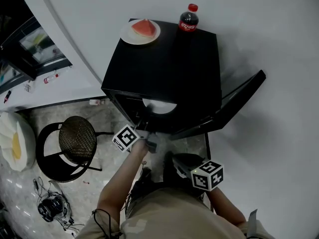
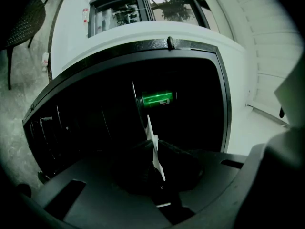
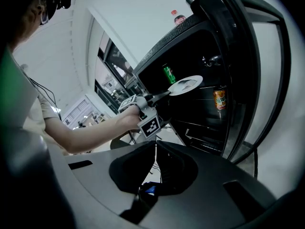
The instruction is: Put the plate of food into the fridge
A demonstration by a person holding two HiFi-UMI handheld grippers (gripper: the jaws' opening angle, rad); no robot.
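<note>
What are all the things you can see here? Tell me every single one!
fridge: 1, black, door open
plate with watermelon slice: 1, white and red, on top of the fridge
cola bottle: 1, dark with red cap, on top of the fridge
white plate: 1, white, inside the fridge
green can: 1, green, inside the fridge
orange can: 1, orange, fridge's door side
chair: 1, black, left of the fridge
left gripper: 1, shut on the white plate
right gripper: 1, shut, empty
</note>
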